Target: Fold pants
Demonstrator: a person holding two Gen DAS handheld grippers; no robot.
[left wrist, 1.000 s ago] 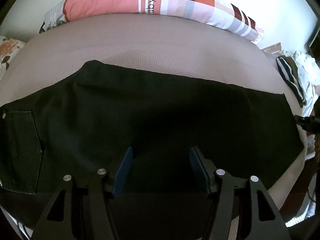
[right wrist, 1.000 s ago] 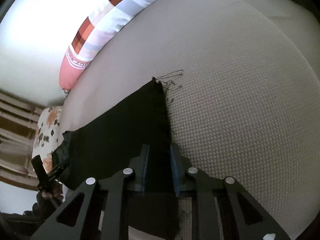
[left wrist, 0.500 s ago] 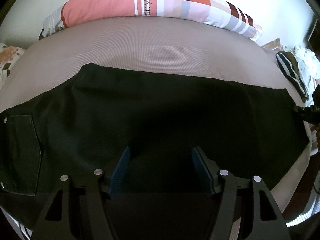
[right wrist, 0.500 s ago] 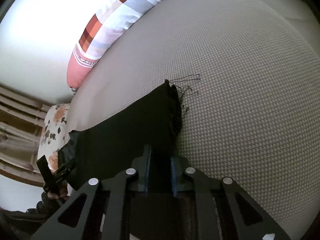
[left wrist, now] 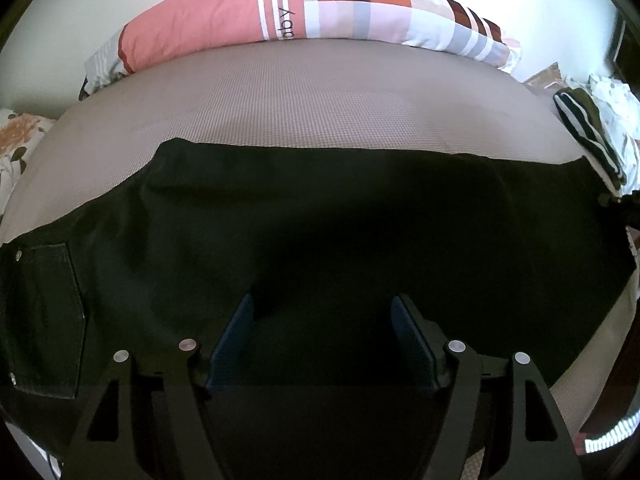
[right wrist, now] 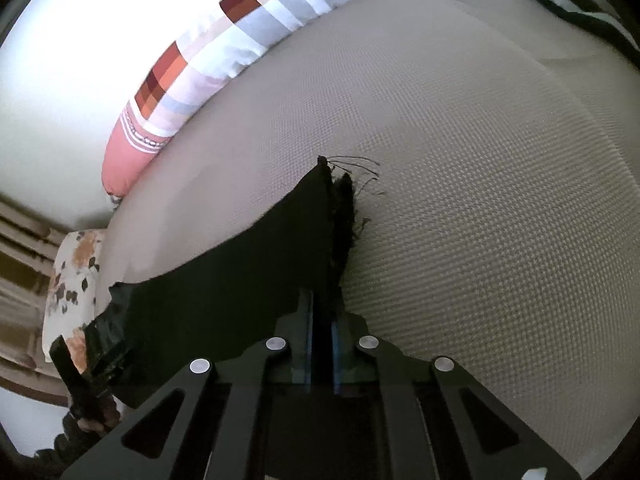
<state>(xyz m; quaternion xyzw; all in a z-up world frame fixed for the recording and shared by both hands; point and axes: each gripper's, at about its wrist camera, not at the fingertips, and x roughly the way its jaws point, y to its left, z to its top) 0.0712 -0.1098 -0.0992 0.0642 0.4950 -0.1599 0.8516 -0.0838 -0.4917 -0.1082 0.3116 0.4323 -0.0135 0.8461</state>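
On the bed (left wrist: 320, 92), black pants (left wrist: 320, 208) stretch lengthwise left to right.

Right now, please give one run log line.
pants: flat on bed | left gripper: jaws opening, empty | right gripper: closing on hem

The pants (left wrist: 320, 208) are seen as plain black, with small silver rivets at the corners of a back pocket (left wrist: 44, 320) and frayed black threads at the hem (right wrist: 344, 200). The mattress (left wrist: 312, 100) is covered in a beige, finely dotted weave, and the long pillow (left wrist: 304, 8) is patterned in salmon pink, white stripes and a check of brown, orange, grey and lilac. A cream cushion (right wrist: 72, 276) is printed with orange and dark brown flowers, a dark garment (left wrist: 588, 132) is striped white, and blue pads (left wrist: 232, 336) are set on black gripper fingers.
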